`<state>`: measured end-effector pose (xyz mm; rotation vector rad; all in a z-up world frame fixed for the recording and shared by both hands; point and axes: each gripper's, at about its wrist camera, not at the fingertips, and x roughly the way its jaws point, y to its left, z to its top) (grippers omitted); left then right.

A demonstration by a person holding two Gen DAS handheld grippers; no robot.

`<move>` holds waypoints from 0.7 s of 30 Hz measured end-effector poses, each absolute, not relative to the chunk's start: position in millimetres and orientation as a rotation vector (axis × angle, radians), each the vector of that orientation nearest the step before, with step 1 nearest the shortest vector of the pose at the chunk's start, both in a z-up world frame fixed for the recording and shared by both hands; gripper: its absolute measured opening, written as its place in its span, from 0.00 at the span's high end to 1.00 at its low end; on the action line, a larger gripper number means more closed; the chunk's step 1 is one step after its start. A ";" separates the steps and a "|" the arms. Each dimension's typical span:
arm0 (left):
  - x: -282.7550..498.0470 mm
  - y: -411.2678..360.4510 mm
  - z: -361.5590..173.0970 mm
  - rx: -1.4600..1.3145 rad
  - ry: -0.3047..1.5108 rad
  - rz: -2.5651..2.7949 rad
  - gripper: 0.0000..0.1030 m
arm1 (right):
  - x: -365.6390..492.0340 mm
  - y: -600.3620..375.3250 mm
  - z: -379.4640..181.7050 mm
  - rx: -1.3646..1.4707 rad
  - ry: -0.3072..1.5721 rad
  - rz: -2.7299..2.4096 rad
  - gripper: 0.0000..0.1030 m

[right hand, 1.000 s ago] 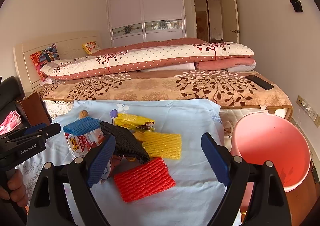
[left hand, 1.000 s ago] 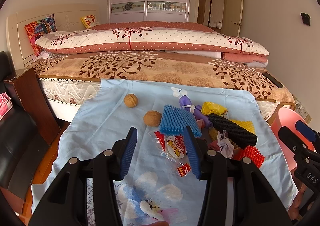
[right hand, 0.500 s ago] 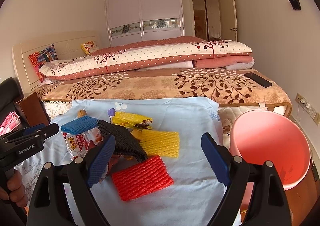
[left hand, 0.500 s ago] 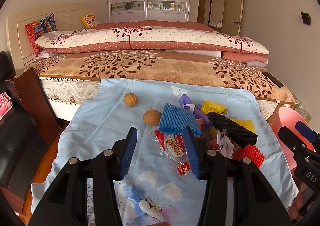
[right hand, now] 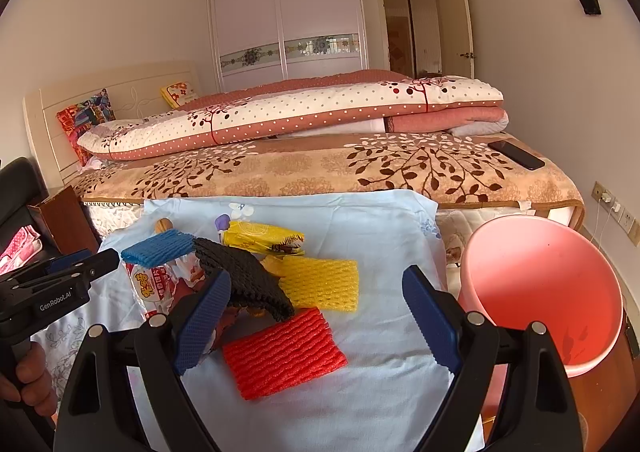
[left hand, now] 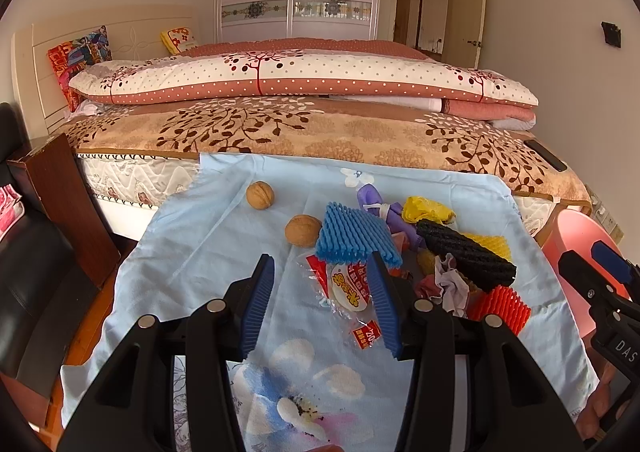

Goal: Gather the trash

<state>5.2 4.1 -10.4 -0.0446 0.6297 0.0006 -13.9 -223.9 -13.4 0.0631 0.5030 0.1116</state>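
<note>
Over the blue-clothed desk [right hand: 380, 236], my left tool [left hand: 320, 300] spread above a snack wrapper [left hand: 352, 284], my right tool [right hand: 316, 316] spread over red foam netting [right hand: 284, 352], pink bin [right hand: 540, 292] just beside the desk.

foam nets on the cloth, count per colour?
blue foam net: 1
black foam net: 1
yellow foam net: 1
red foam net: 1
Total: 4

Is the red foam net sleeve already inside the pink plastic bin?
No, the red foam net sleeve lies on the light blue cloth, left of the pink plastic bin.
</note>
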 end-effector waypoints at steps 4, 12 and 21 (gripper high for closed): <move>4.2 3.8 -11.3 -0.044 0.630 0.000 0.54 | -13.8 -224.6 -14.1 0.065 0.506 0.114 0.16; 4.3 2.3 -13.4 -0.043 0.634 -0.001 0.54 | -14.1 -223.8 -15.1 0.063 0.509 0.117 0.16; -1.4 6.5 -14.1 -0.067 0.630 -0.058 0.54 | -12.6 -220.7 -17.7 0.058 0.528 0.134 0.16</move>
